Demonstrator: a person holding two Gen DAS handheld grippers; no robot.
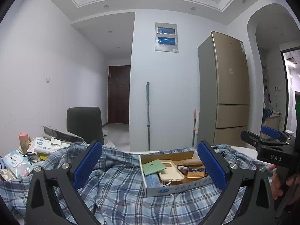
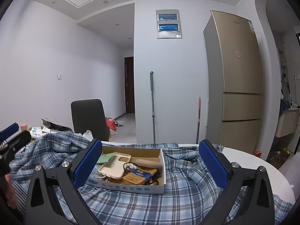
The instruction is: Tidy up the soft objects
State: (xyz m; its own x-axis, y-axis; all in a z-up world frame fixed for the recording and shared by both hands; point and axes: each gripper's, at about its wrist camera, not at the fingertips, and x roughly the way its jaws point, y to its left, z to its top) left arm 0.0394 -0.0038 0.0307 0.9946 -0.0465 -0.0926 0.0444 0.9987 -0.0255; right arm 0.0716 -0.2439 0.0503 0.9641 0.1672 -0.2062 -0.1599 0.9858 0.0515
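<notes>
A blue plaid shirt (image 1: 120,185) lies rumpled over the white table; it also shows in the right wrist view (image 2: 180,202). A small cardboard box (image 1: 174,187) sits on it, holding a beige phone case (image 1: 169,170), a green card and small packets; the box also shows in the right wrist view (image 2: 131,186). My left gripper (image 1: 150,165) is open and empty, hovering above the shirt just before the box. My right gripper (image 2: 151,163) is open and empty, above the shirt with the box at its left finger. The right gripper shows at the left wrist view's right edge (image 1: 270,140).
Tissue packs and wet wipes (image 1: 16,163) lie at the table's left. A grey chair (image 1: 85,125) stands behind the table. A gold fridge (image 1: 230,88), a mop (image 1: 148,116) and a doorway are beyond. The white table edge (image 2: 262,166) curves at right.
</notes>
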